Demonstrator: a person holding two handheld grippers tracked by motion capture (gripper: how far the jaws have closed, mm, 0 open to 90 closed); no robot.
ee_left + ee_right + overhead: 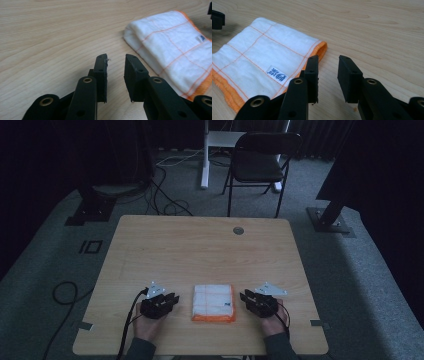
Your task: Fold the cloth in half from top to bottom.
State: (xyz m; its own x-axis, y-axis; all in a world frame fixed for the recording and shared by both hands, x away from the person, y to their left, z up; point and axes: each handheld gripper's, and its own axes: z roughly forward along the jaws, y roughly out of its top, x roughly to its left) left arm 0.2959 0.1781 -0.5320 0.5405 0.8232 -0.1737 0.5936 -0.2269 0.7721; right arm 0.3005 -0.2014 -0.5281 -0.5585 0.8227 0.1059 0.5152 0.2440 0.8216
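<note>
Overhead, the light wood-grain desk [200, 245] fills the middle of the frame, standing on grey carpet in a dim room whose far edges fall into near-black. At the upper left a dark stand base [90, 210] sits on the carpet with black cables [165, 200] looping beside it, and another cable coil [65, 292] lies at the lower left of the frame. Near the desk's far edge a small round grey grommet [238, 230] is set into the wood. Beyond it stands a black folding chair [260, 162], with a white desk leg [205, 160] to its left, and a second dark stand base [330, 220] at the right.

On the desk's near part, the left gripper [173, 298] is held low by a hand [147, 325], its jaws a little apart and closed on nothing; in the left gripper view they hang over bare wood. Just right of it lies the folded white cloth with orange grid lines and orange edging [213, 302], flat on the desk between the two grippers and touching neither. A small white label with blue marks [276, 73] is sewn on it; the marks are too small to read. The right gripper [244, 296] sits just beside the cloth's right edge, jaws likewise slightly apart and empty.

Both forearms are cut off by the bottom of the frame, and the dark surroundings at either side are hard to make out.
</note>
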